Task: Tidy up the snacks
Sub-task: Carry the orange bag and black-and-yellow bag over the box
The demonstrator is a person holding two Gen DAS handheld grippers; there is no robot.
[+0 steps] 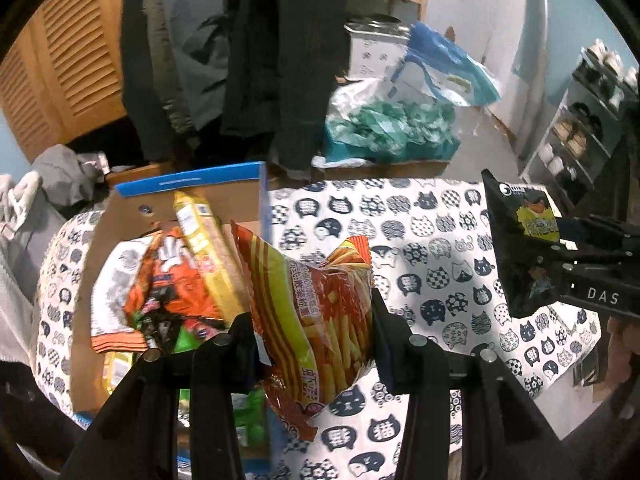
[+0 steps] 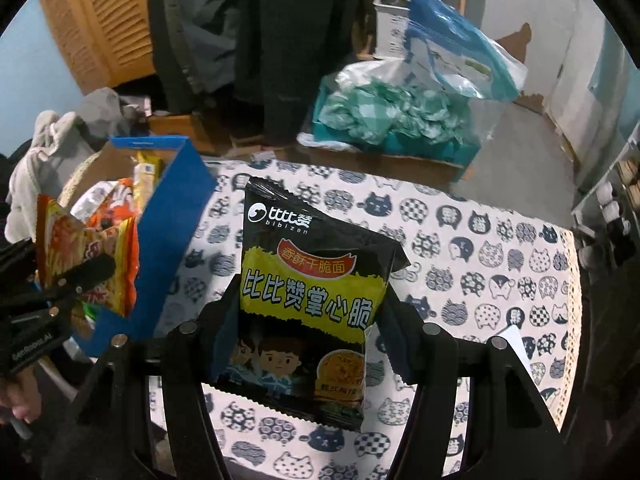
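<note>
We hold two snack bags above the table. The red and yellow bag of shrimp sticks (image 1: 316, 320) sits clamped in our left gripper (image 1: 312, 320), its jaws pressed on both sides of the bag, which hangs just at the right edge of the blue cardboard box (image 1: 192, 178). In the left wrist view that box lies at about ten o'clock from the bag and already holds an orange and white packet (image 1: 160, 292) and a tall yellow packet (image 1: 200, 236). The black noodle-snack bag (image 2: 312, 300) is clamped upright in our right gripper (image 2: 308, 320), jaws closed on its sides, over the cat-print tablecloth (image 2: 480, 264); the box stands at about ten o'clock from it in the right wrist view. Beyond the table, at about one o'clock, a teal box of green wrappers (image 2: 392, 120) rests on the floor.
</note>
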